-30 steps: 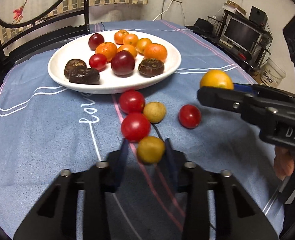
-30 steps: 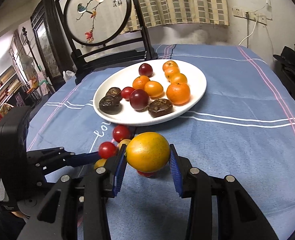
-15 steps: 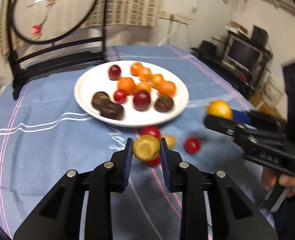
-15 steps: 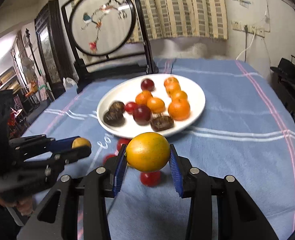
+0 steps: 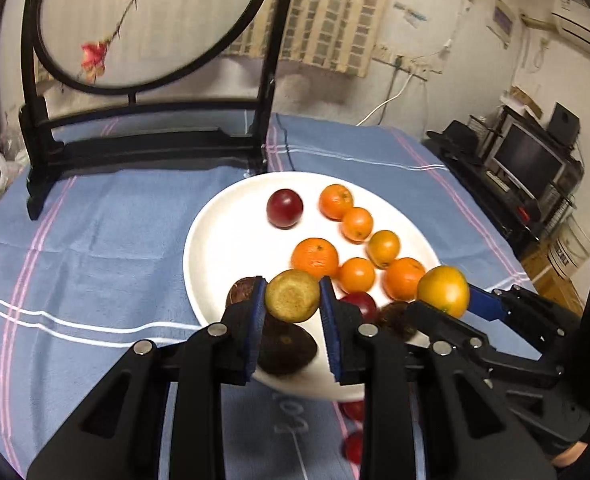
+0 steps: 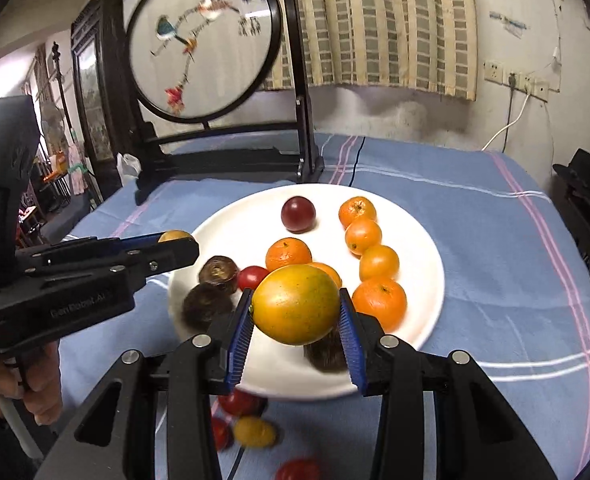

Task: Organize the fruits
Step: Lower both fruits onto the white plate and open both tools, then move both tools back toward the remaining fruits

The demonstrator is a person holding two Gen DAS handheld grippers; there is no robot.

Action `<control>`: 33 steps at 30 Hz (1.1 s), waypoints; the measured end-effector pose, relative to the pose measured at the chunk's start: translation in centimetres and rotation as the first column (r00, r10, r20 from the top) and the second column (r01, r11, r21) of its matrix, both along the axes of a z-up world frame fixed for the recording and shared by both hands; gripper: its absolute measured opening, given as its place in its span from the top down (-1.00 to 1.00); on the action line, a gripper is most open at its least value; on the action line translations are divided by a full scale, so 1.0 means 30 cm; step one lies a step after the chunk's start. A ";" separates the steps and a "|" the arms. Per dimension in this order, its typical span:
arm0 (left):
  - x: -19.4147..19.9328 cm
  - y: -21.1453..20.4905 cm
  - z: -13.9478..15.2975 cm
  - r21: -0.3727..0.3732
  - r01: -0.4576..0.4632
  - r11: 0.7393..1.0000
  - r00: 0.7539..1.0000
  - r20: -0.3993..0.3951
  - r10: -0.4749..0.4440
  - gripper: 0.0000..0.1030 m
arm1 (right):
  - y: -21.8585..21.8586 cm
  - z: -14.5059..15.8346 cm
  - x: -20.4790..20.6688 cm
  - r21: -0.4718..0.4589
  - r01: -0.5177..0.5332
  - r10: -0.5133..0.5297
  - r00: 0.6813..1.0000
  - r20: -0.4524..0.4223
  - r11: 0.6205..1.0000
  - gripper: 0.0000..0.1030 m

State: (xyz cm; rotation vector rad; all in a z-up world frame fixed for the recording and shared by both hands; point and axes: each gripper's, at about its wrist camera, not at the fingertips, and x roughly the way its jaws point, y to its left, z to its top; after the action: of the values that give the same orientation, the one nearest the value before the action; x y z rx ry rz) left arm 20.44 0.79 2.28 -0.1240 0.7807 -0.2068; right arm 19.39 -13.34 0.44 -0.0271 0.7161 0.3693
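Observation:
My left gripper (image 5: 293, 300) is shut on a small yellow-brown fruit (image 5: 292, 295) and holds it above the near left rim of the white plate (image 5: 215, 240). My right gripper (image 6: 297, 312) is shut on a larger yellow-orange fruit (image 6: 297, 304) above the plate's near edge (image 6: 427, 248). The plate holds several small oranges (image 6: 379, 304), a dark red plum (image 6: 298, 214) and dark brown fruits (image 6: 218, 274). Each gripper shows in the other's view: the right one (image 5: 447, 298) and the left one (image 6: 175, 240).
Red cherry tomatoes (image 6: 241, 402) and another yellow fruit (image 6: 253, 432) lie on the blue tablecloth in front of the plate. A black framed round embroidery screen (image 6: 203, 40) stands at the table's far side. Shelves with a monitor (image 5: 529, 160) stand right of the table.
Both grippers have risen and moved forward over the plate with their fruits. The left gripper closed on the yellow-brown fruit and lifted it off the cloth.

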 end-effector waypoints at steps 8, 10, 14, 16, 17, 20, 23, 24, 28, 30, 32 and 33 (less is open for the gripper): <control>0.051 0.002 -0.061 -0.005 -0.031 1.000 0.999 0.008 0.031 -0.14 | -0.050 -0.051 0.091 0.133 0.079 -0.072 0.996 -0.055 0.988 -0.17; 0.038 0.011 -0.043 0.017 -0.061 0.998 0.997 0.049 0.060 -0.36 | -0.058 -0.042 0.069 0.134 0.060 -0.055 0.998 -0.044 0.989 -0.17; 0.002 0.041 -0.006 -0.026 -0.074 0.997 0.995 0.068 0.075 -0.39 | -0.066 -0.015 0.015 0.111 0.042 -0.040 0.999 -0.019 0.993 -0.17; -0.011 0.041 -0.001 -0.016 -0.079 0.997 0.994 0.071 0.080 -0.46 | -0.076 0.000 -0.015 0.099 0.045 -0.044 0.999 -0.005 0.994 -0.17; -0.019 0.035 0.001 -0.003 -0.079 0.997 0.994 0.076 0.079 -0.46 | -0.080 0.003 -0.026 0.093 0.045 -0.045 0.999 -0.003 0.995 -0.17; -0.048 0.016 0.000 0.018 -0.071 0.997 0.994 0.081 0.069 -0.49 | -0.092 0.003 -0.068 0.087 0.038 -0.038 0.999 -0.006 0.995 -0.17; -0.074 -0.014 -0.003 0.046 -0.028 0.999 0.996 0.086 0.024 -0.49 | -0.097 -0.017 -0.102 0.077 0.019 -0.016 0.999 -0.035 0.997 -0.17; -0.083 -0.022 0.001 0.062 -0.023 0.998 0.995 0.095 0.017 -0.49 | -0.096 -0.027 -0.115 0.061 0.013 -0.010 0.999 -0.045 0.998 -0.17; -0.127 -0.039 0.005 0.072 0.001 0.997 0.995 0.102 -0.009 -0.53 | -0.093 -0.055 -0.171 -0.004 -0.022 0.021 0.998 -0.059 1.000 -0.17; -0.146 -0.038 -0.004 0.067 0.006 0.998 0.996 0.084 -0.012 -0.62 | -0.092 -0.065 -0.201 -0.037 -0.034 0.032 0.998 -0.058 0.999 -0.17; -0.169 -0.033 -0.020 0.069 -0.001 0.998 0.997 0.074 -0.004 -0.63 | -0.088 -0.084 -0.227 -0.079 -0.056 0.051 0.996 -0.069 0.995 -0.17; -0.177 -0.034 -0.027 0.073 -0.001 0.997 0.998 0.068 -0.004 -0.64 | -0.084 -0.094 -0.238 -0.096 -0.069 0.061 0.995 -0.082 0.993 -0.17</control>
State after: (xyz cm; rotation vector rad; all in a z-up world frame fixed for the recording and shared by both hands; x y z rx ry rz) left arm 15.14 -0.23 1.48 -0.0472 0.7193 -0.1832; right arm 12.26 -15.85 -2.37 -0.1305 0.8128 0.3985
